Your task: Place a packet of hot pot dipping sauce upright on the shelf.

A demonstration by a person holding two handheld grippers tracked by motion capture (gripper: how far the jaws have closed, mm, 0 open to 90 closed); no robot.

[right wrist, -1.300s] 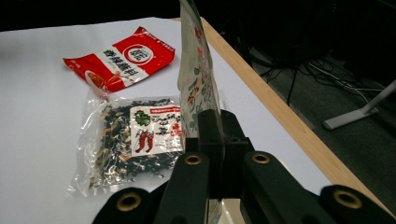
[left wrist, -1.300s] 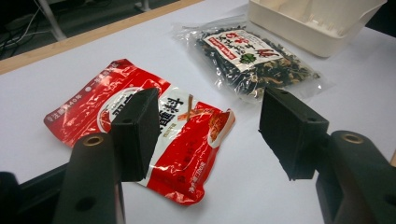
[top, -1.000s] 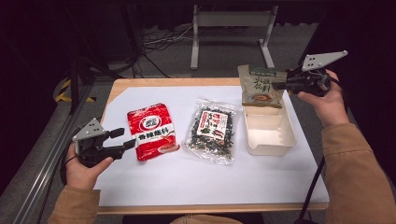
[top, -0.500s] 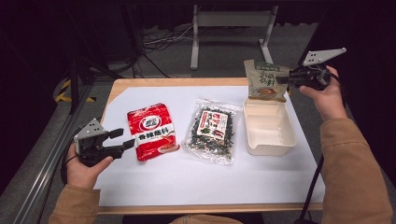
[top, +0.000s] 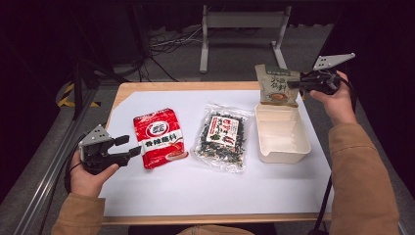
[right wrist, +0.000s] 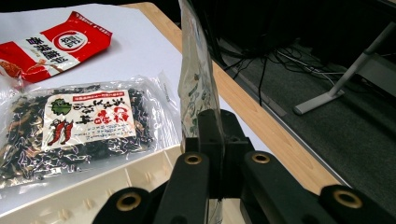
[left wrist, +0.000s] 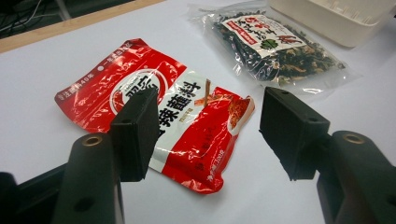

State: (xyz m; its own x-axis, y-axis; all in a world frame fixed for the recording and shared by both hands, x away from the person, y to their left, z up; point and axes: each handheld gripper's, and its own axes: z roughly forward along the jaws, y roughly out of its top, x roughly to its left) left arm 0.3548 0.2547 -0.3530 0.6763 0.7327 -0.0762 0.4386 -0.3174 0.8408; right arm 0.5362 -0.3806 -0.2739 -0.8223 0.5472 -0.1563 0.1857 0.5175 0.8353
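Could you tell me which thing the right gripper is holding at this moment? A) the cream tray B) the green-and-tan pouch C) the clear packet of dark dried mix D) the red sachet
B: the right gripper has its jaws shut on an edge of the green-and-tan pouch, held up behind the cream tray; in the right gripper view the pouch stands edge-on between the closed jaws.

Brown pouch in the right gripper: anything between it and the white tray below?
Nothing visible does. The right gripper holds the brown pouch upright above the far rim of the white tray, which looks empty. The clear seaweed bag lies beside the tray.
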